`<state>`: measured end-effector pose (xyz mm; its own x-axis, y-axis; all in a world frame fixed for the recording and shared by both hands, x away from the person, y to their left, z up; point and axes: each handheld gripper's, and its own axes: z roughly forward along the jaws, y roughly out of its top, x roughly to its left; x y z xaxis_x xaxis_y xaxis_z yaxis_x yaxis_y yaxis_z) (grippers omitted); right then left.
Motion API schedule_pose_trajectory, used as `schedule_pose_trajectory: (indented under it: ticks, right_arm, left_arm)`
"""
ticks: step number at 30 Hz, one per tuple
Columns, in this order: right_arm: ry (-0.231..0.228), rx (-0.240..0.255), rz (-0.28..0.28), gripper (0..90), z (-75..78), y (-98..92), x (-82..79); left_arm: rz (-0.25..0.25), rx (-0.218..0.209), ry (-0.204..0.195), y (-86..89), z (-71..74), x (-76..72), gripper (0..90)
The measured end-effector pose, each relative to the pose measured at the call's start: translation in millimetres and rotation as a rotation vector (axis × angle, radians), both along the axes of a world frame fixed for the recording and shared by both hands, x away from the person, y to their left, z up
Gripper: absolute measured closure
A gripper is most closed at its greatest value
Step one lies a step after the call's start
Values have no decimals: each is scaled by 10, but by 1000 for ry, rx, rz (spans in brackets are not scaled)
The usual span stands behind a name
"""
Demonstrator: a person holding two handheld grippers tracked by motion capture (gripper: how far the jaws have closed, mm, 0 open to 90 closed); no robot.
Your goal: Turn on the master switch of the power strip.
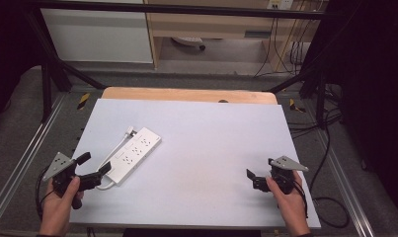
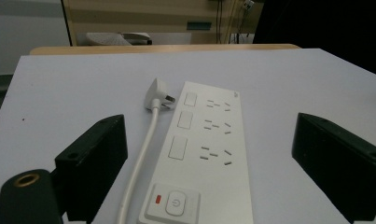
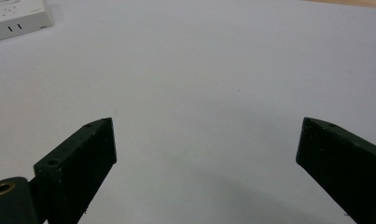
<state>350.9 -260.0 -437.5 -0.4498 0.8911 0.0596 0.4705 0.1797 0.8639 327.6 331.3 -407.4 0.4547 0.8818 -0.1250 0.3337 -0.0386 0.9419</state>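
A white power strip point(image 1: 135, 154) with three socket rows lies slantwise on the left half of the pale sheet point(image 1: 211, 143). Its white cable point(image 1: 112, 154) runs along its left side, ending in a loose plug point(image 1: 131, 131). My left gripper point(image 1: 95, 163) hovers at the strip's near end, open, jaws astride that end without touching it. In the left gripper view the strip point(image 2: 204, 154), its switch point(image 2: 175, 204), the cable point(image 2: 141, 158) and the plug point(image 2: 158, 95) lie just ahead of the left gripper point(image 2: 210, 122). My right gripper point(image 1: 259, 168) is open over bare sheet at the right, nothing between its jaws.
A wooden table edge point(image 1: 186, 94) shows beyond the sheet. A black frame, floor cables point(image 1: 330, 148) and cabinets stand around the table. The right gripper view has the right gripper point(image 3: 206, 123) over plain sheet, with a corner of the strip point(image 3: 17, 18) far off.
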Motion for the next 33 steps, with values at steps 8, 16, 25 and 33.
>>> schedule_pose_trajectory:
  ticks: [8, 16, 25, 33]
  right_arm:
    - [-37, 14, -32, 59, 11, -51, -1]
    - [-44, 49, -23, 49, 61, -76, -31]
    - [-59, 50, -19, 44, 92, -61, -36]
    - [-63, 59, -35, 29, 107, -63, -37]
  left_arm:
    - [-1, 11, -19, -28, 44, -14, 108]
    - [-5, 0, -39, -69, 111, -44, 109]
    - [-12, 13, -59, -134, 204, -71, 94]
    - [-11, 22, -80, -181, 268, -94, 88]
